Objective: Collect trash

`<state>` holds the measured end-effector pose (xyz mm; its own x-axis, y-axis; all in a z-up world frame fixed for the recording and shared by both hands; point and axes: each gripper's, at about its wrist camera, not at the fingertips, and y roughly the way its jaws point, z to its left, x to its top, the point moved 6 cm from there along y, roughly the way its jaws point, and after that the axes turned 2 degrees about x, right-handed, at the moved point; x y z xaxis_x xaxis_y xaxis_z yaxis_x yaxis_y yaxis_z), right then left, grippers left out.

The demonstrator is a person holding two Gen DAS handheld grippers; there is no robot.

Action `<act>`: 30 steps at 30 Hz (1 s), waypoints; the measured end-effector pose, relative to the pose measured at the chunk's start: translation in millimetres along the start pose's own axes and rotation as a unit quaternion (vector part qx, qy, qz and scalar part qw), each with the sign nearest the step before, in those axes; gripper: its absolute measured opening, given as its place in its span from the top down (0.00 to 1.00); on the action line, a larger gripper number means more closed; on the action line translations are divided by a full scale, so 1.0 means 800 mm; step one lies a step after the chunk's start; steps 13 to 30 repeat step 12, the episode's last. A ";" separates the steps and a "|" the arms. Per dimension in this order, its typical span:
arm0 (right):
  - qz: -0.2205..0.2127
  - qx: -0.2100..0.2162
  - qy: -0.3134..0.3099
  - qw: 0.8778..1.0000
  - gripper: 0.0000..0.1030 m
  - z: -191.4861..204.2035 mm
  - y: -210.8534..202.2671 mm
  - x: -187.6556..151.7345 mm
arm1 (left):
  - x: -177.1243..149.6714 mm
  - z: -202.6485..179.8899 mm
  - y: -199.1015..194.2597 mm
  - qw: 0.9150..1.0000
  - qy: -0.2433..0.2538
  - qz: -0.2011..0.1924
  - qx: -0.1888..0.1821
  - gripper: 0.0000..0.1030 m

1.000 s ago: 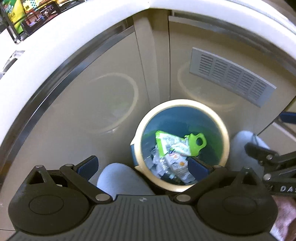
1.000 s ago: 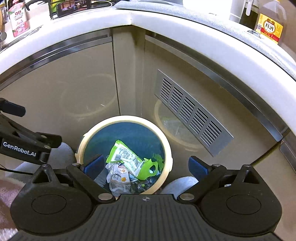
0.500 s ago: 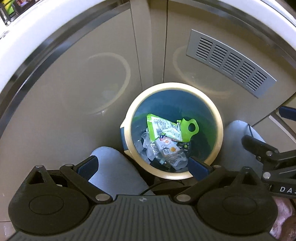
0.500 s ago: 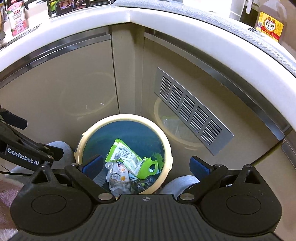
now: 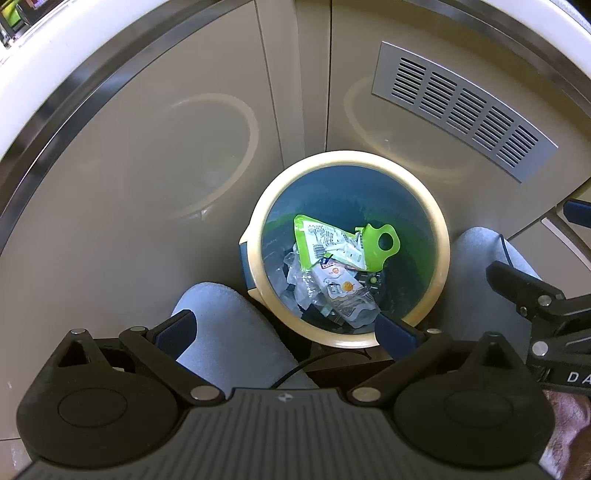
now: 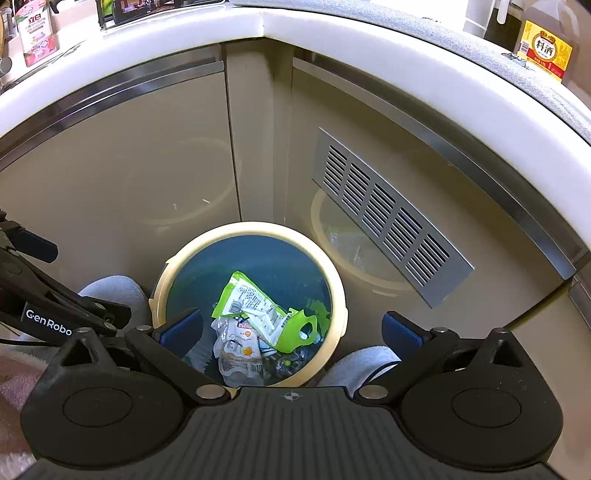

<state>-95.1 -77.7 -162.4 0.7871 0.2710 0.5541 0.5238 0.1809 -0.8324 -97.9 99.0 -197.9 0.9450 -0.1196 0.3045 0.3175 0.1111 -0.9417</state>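
A round bin with a cream rim (image 5: 441, 236) (image 6: 340, 291) and blue inside stands on the floor against beige cabinet doors. In it lie a green and white wrapper (image 5: 317, 240) (image 6: 251, 302), a green plastic piece with a hole (image 5: 382, 245) (image 6: 299, 334) and clear crumpled wrappers (image 5: 332, 291) (image 6: 236, 350). My left gripper (image 5: 286, 330) is open and empty above the bin's near left rim. My right gripper (image 6: 291, 328) is open and empty above the bin. Each gripper shows at the edge of the other's view.
The person's knees in grey trousers (image 5: 229, 332) (image 5: 476, 273) flank the bin. A metal vent grille (image 5: 458, 107) (image 6: 388, 218) is on the right cabinet door. A white counter edge (image 6: 332, 26) runs above, with a yellow-labelled bottle (image 6: 543, 48) and a pink-labelled carton (image 6: 35, 29) on it.
The left gripper's view has tilted down toward the bin, so the counter slid out of the top. The right gripper has hardly moved. Both stay open and empty.
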 end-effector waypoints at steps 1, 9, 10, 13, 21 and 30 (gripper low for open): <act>0.000 0.000 0.000 1.000 0.00 0.000 0.000 0.000 | 0.000 0.000 0.000 1.000 0.000 0.000 0.000 0.00; -0.005 -0.003 -0.003 1.000 0.00 0.002 -0.001 0.004 | -0.001 0.000 -0.001 1.000 0.004 -0.006 0.002 0.00; -0.006 -0.002 -0.004 1.000 0.00 0.003 -0.002 0.004 | -0.001 0.000 -0.002 1.000 0.004 -0.007 0.004 0.00; -0.009 0.003 -0.008 1.000 0.00 0.004 -0.003 0.004 | -0.001 0.002 -0.003 1.000 0.004 -0.008 0.009 0.00; -0.009 0.003 -0.008 1.000 0.00 0.004 -0.003 0.004 | -0.001 0.002 -0.003 1.000 0.004 -0.008 0.009 0.00; -0.009 0.003 -0.008 1.000 0.00 0.004 -0.003 0.004 | -0.001 0.002 -0.003 1.000 0.004 -0.008 0.009 0.00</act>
